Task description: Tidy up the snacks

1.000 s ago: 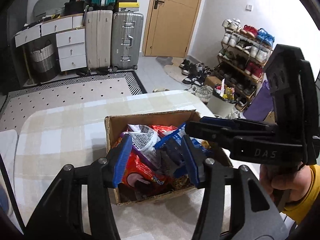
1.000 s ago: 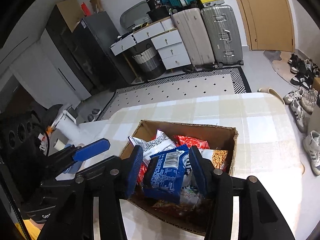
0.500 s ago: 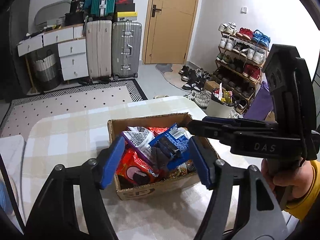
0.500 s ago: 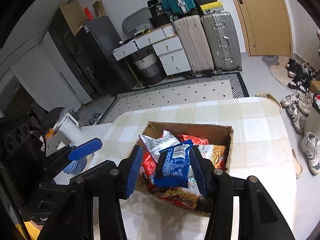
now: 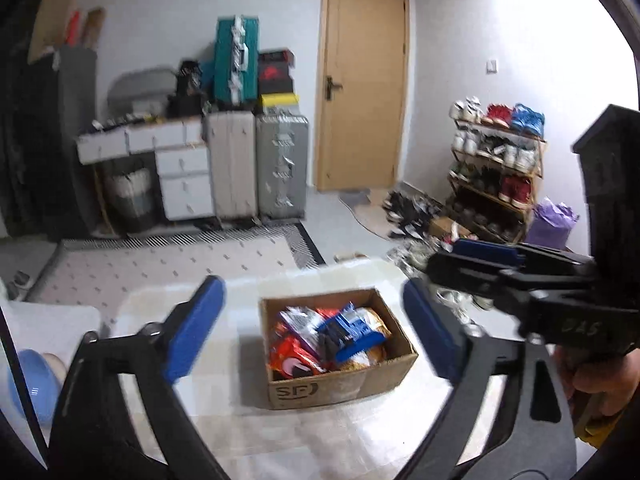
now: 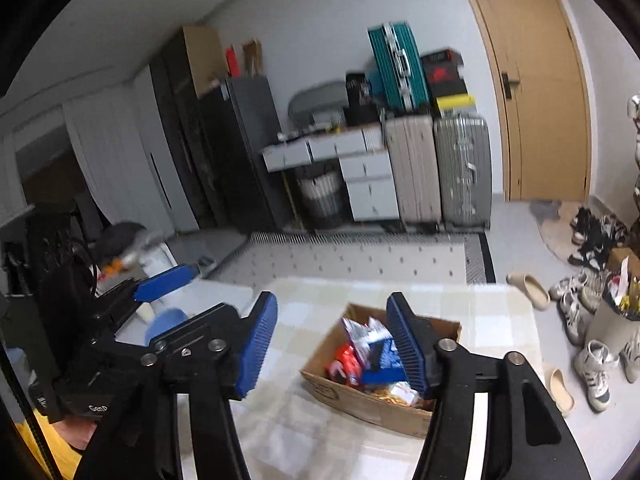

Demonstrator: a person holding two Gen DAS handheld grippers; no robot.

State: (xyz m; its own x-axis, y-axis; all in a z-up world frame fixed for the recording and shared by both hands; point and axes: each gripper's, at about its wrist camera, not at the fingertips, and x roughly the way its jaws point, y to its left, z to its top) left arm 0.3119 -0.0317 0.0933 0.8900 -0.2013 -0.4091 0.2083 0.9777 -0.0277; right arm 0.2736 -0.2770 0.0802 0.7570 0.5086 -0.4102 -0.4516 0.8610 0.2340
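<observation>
Both grippers, left gripper [image 5: 314, 330] and right gripper [image 6: 332, 344], opening wide with nothing between pads, above the cardboard box [image 5: 340, 390] on the checked table [image 5: 224, 364]; blue packet [image 5: 346, 334] rests on top of the snacks inside, so clear the box rim before retreating.

Table [image 5: 248, 432] covered in a pale cream-and-grey checked cloth, seen from above in both wrist views. Directly on it, toward the far right part, an open brown cardboard box [image 5: 340, 390] with a printed logo on its near wall, packed with snack packets: red, blue and silver-white ones on top. At the left edge of the table, a white surface adjoining it, carrying a light blue round object [image 5: 30, 380], blurred and partly hidden. Rest of the checked cloth bare.
</observation>
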